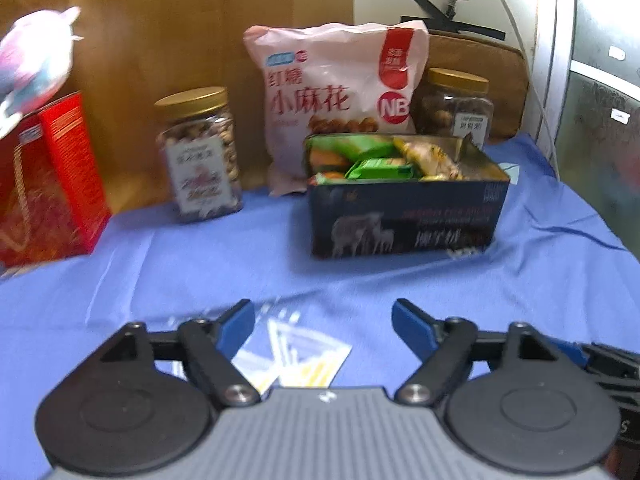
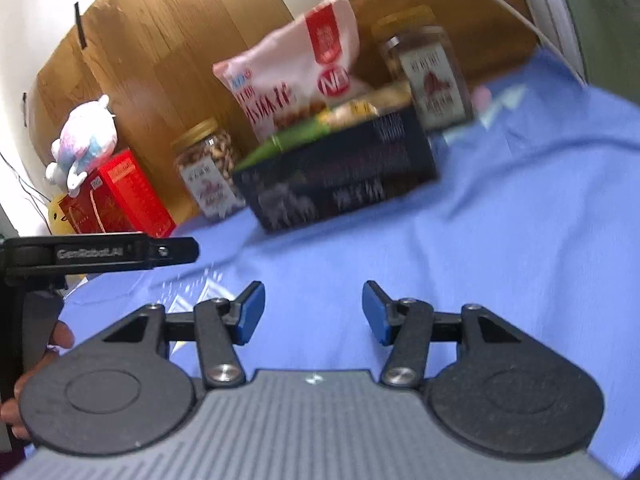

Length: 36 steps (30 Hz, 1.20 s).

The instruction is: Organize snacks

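In front of the dark snack tin (image 1: 408,212), both grippers' fingers (image 1: 240,322) (image 2: 250,312) are spread and empty; its little packets (image 1: 380,168) look light and crinkly, best pinched mid-wrapper.

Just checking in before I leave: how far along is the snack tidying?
Done: the dark tin already holds several green and yellow wrapped snacks. In hand: nothing; the left gripper and right gripper both have their jaws open and empty. Left: flat packets lie on the blue cloth under the left gripper. Two jars and the pink bag stand behind the tin.
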Available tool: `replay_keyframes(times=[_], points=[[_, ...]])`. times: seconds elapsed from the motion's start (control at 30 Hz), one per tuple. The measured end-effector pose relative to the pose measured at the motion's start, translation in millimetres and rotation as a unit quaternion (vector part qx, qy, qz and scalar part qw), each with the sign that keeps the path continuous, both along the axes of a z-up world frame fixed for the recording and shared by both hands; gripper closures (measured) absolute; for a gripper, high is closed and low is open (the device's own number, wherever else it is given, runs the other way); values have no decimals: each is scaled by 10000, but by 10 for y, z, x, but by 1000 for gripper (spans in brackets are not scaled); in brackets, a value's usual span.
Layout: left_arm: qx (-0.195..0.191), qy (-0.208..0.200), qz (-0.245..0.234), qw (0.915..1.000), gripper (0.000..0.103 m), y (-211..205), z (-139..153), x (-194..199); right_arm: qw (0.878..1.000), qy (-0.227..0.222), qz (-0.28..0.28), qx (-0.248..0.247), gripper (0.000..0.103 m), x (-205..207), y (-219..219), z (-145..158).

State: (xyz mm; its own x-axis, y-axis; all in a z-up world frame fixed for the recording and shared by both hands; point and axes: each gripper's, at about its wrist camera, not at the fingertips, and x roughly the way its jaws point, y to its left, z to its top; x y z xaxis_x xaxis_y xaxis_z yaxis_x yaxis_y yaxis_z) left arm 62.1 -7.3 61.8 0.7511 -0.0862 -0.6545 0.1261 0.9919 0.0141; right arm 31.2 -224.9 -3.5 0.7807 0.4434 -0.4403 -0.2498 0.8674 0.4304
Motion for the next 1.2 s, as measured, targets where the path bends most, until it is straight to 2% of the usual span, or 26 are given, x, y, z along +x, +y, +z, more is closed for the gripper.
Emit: replay_keyframes(times=[0.13,0.2,0.27,0.4,0.57,0.77,1.03,1.2], points=[[5,49,135,9999,5,74,-88,-195,9999,33,-111,46,46,-142,40,7],[3,51,197,9998,0,104,-122,-274,9998,9,-157,84,41,-202,34,42],[-19,112,224,9997,0,133,-152,-325,9997,-22,-220,131,38,-258,27,68],[-117,288,224,9993,0,178,-189,-352,9994,-138,-292,102,38,-345,42,151],[-40,336,271,9991,0,168,-167,-392,9981,-510,-346,26,37,-440,87,272],[222,114,431,9988,0,124,-136,-447,9974,-674,-241,-100,36,-474,165,302],[706,-206,461,9962,0,13,-70,-527,9967,-747,-312,-3,35,-503,107,292],[685,-203,367,9968,0,-38,-59,-546,9965,-750,-354,69,35,-516,64,269]])
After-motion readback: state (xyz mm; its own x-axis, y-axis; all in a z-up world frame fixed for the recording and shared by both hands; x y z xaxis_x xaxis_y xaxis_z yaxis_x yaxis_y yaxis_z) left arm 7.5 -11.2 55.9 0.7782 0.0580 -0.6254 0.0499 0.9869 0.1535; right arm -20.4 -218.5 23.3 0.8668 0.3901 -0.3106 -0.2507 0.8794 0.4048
